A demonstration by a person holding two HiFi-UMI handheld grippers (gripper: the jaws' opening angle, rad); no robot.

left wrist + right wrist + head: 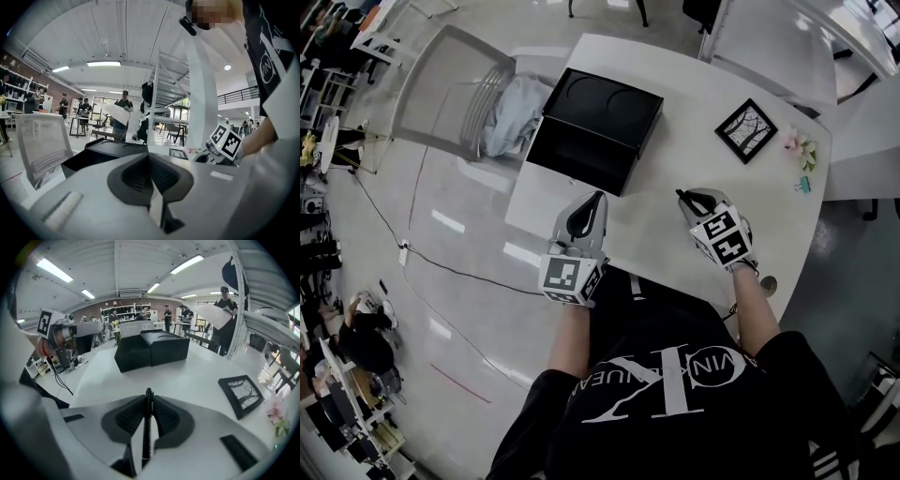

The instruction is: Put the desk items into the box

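The black box [591,127] stands open at the white desk's [694,89] far left, its lid beside it; it also shows as the box [150,350] ahead in the right gripper view. A black picture frame [746,130] lies flat at the far right. My left gripper [598,197] hovers near the desk's front edge, jaws shut with nothing between them [149,157]. My right gripper [680,195] is level with it, further right, shut on a thin black pen [148,427] that runs along the jaws.
A pink flower [799,145] and a small binder clip [804,184] lie at the desk's right end. A grey chair [455,89] with a cloth [514,112] on it stands left of the box. People stand in the background.
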